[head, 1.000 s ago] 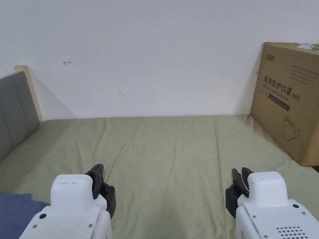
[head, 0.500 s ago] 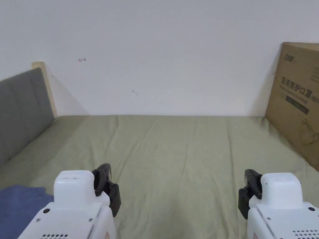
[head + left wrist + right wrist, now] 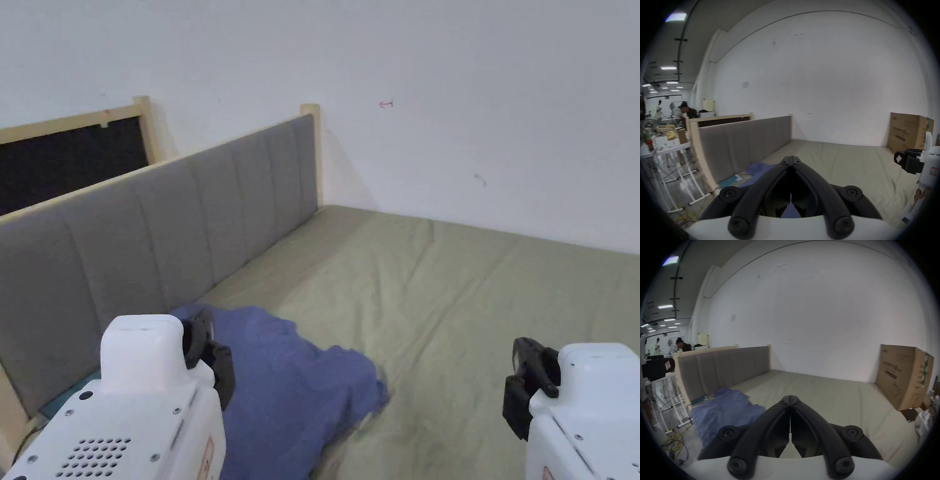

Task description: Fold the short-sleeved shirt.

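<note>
A blue short-sleeved shirt (image 3: pixel 294 387) lies crumpled on the green bed sheet (image 3: pixel 475 300) near the grey headboard, at the lower left of the head view. My left gripper (image 3: pixel 203 350) hovers above the shirt's near-left part, jaws pressed together with nothing between them (image 3: pixel 791 156). The shirt (image 3: pixel 760 167) shows to the left of and below those jaws. My right gripper (image 3: pixel 528 381) hangs over bare sheet to the right of the shirt, also shut and empty (image 3: pixel 790 396). In the right gripper view the shirt (image 3: pixel 724 408) spreads out at the lower left.
A grey padded headboard (image 3: pixel 156 237) with a wooden frame runs along the left. A white wall (image 3: pixel 475 112) closes the far side. A large cardboard box (image 3: pixel 903 378) stands on the bed's right end. A teal item (image 3: pixel 730 179) lies by the headboard. People stand at tables (image 3: pixel 664 146) beyond the bed.
The head camera has swung left: the box has left its picture and the headboard and more of the blue shirt have come in. Both grippers stay shut, held low in front.
</note>
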A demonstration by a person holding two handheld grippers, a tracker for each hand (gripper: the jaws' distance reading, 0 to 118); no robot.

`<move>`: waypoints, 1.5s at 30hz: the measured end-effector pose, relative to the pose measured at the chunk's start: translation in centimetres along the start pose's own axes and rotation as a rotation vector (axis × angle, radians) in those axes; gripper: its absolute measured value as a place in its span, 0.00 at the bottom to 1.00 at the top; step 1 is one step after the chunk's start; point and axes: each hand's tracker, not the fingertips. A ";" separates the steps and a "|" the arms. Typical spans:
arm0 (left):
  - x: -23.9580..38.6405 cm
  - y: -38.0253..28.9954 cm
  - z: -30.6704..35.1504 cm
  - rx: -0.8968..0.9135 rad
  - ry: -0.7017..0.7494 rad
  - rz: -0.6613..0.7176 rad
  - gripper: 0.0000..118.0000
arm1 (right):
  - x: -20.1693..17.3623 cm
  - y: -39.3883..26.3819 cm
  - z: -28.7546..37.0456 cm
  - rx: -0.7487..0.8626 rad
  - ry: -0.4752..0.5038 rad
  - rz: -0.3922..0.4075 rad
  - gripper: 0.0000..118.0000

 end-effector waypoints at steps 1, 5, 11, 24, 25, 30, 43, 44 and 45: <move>-0.7 -0.1 0.3 -0.006 0.023 0.007 0.00 | -1.0 -0.1 -0.3 0.000 0.025 0.004 0.01; -2.3 -0.5 0.9 -0.020 0.053 0.025 0.00 | -3.7 -0.4 -1.1 -0.019 0.110 0.032 0.01; -2.1 -2.0 -2.0 -0.107 0.052 0.021 0.00 | -4.6 -1.0 -1.4 -0.041 0.133 0.053 0.01; -2.0 -15.8 -22.4 -0.691 -0.074 0.124 0.26 | -2.0 -3.8 -4.7 -0.183 0.054 0.054 0.01; -1.7 -16.9 -23.9 -0.734 -0.086 0.104 0.31 | -1.8 -4.1 -5.1 -0.200 0.044 0.057 0.01; -0.7 -18.7 -29.4 -0.858 -0.117 0.133 0.93 | -0.8 -5.0 -6.8 -0.258 0.032 0.046 0.01; 2.3 -22.3 -34.8 -1.002 -0.055 -0.018 0.84 | 0.9 -7.1 -8.4 -0.360 0.015 0.020 0.01; 2.4 -21.8 -34.6 -1.001 -0.047 -0.015 0.84 | 1.0 -7.3 -8.4 -0.368 0.016 0.013 0.01; 2.3 -21.5 -34.5 -0.998 -0.052 -0.006 0.73 | 1.1 -7.4 -8.4 -0.374 0.018 0.005 0.01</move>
